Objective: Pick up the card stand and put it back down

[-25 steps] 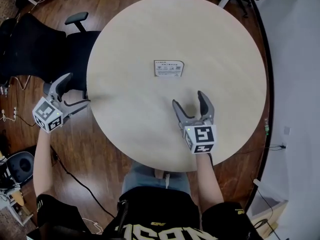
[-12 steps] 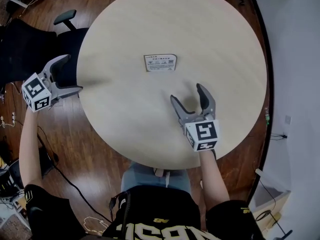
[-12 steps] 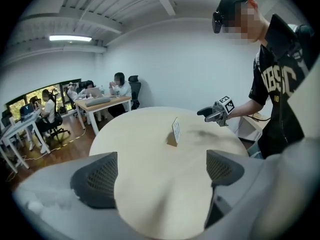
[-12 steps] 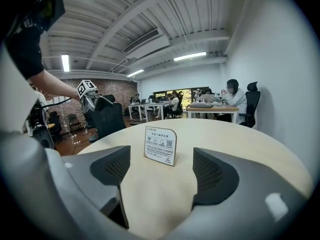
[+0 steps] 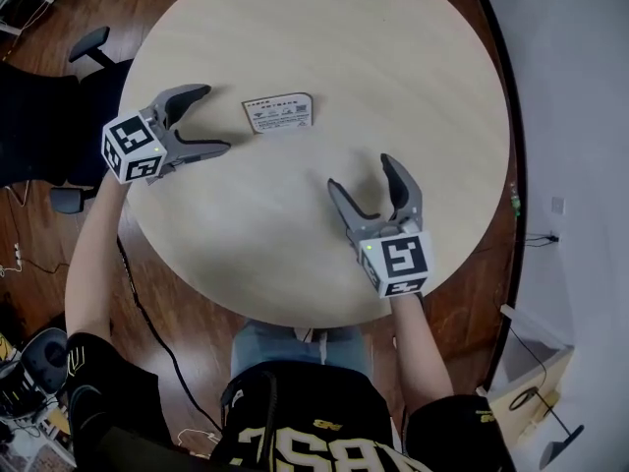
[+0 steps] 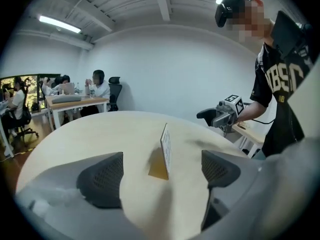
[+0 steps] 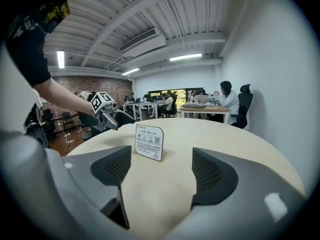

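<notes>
On the round table [image 5: 393, 87], the card stand [image 5: 278, 112] sits upright just ahead of the left gripper [image 5: 211, 119], whose wide-spread, empty jaws have just been closing. The right gripper [image 5: 362, 173], well apart from the stand, is also spread and empty, its jaws just closing too.

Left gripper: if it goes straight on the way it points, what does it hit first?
Probably the card stand, edge-on dead ahead, only bare table before it; depth is hard to judge. The left gripper is open, its jaws have just been closing a little, nothing between them.

matt wooden table [image 5: 393, 67], glossy wooden floor [image 5: 187, 323]
</notes>
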Available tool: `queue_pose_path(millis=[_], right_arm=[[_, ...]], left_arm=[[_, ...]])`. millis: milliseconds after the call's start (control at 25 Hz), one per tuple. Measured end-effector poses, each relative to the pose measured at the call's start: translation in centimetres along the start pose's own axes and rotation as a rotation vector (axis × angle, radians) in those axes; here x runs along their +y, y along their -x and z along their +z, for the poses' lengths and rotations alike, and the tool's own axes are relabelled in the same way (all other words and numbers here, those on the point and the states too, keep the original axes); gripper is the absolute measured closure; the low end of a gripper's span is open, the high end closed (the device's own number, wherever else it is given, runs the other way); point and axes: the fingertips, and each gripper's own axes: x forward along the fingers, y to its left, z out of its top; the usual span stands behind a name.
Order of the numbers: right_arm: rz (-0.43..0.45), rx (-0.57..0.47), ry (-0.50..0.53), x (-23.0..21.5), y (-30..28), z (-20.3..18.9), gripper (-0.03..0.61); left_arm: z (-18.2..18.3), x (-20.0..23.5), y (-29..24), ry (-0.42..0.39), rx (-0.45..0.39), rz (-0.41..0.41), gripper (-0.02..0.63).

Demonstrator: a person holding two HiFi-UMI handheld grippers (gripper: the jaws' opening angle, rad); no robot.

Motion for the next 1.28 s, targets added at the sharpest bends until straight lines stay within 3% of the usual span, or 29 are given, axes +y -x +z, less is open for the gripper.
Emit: queue_pose_path(millis=[240,560,640,680,760,1000,1280], right_arm=[[-0.016,-0.025,-0.044,-0.4,0.6,-0.1,0.199],[-0.032,-0.031,-0.046,-1.8,2.3,0.1,0.202],[-0.039,-0.036,-0.045,-2.4,2.8,0.2,0.204],[-0.044,-0.039,-0.042,-2.7,3.0,0.1,0.21],[-0.053,-0.042,-0.037,-3.0,3.3,0.1,0.218],[-0.044,-0.072,-0.024,-2.1,3.0,2.2,0.218],[0.027,-0.177,0.008,0.1,4.4,11.3,0.218]], left_arm=[[1.2,-1.9,-7.2,-0.005,-0.024,-0.106,0.141],[2.5,-2.1,-11.6,0.036,-0.085,-0.132,0.221],[2.8,-2.0,-12.3,0.043,-0.095,-0.118,0.293],[3.0,-1.9,-12.5,0.05,-0.102,-0.112,0.363],[3.7,-2.0,-12.8,0.064,-0.124,-0.118,0.597],[7.0,-3.8,-11.1,0.027,-0.135,-0.18,0.598],[17.4,-6.8,-4.3,-0.038,-0.127,-0.227,0.598]])
